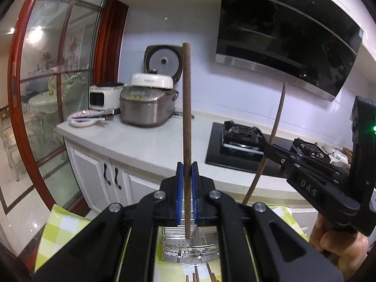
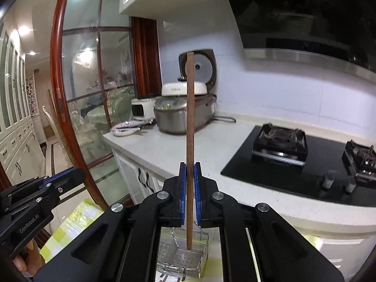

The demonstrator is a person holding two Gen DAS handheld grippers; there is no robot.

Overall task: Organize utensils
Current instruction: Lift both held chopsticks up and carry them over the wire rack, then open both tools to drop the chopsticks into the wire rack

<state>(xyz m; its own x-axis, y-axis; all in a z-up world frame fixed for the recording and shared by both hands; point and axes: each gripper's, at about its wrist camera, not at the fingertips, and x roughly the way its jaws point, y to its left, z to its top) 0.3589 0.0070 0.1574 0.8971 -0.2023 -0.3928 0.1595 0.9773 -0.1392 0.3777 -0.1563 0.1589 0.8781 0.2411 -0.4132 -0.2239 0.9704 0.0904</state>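
Observation:
My left gripper [image 1: 187, 171] is shut on a brown wooden chopstick [image 1: 187, 122], held upright, its lower tip above a perforated steel utensil basket [image 1: 178, 251]. My right gripper [image 2: 190, 171] is shut on a second brown chopstick [image 2: 189, 129], also upright, its tip over the same basket [image 2: 174, 258]. The right gripper [image 1: 268, 149] shows at the right of the left wrist view, with its chopstick [image 1: 272, 136] tilted. The left gripper [image 2: 68, 176] shows at the lower left of the right wrist view. Several more chopsticks [image 1: 196, 275] lie in front of the basket.
The basket stands on a green-and-white checked cloth [image 1: 58, 230]. Behind is a white counter [image 1: 145, 141] with rice cookers [image 1: 145, 108], a black gas hob [image 2: 293, 164] and a range hood [image 1: 282, 35]. A glass door with a red frame [image 1: 21, 94] is at the left.

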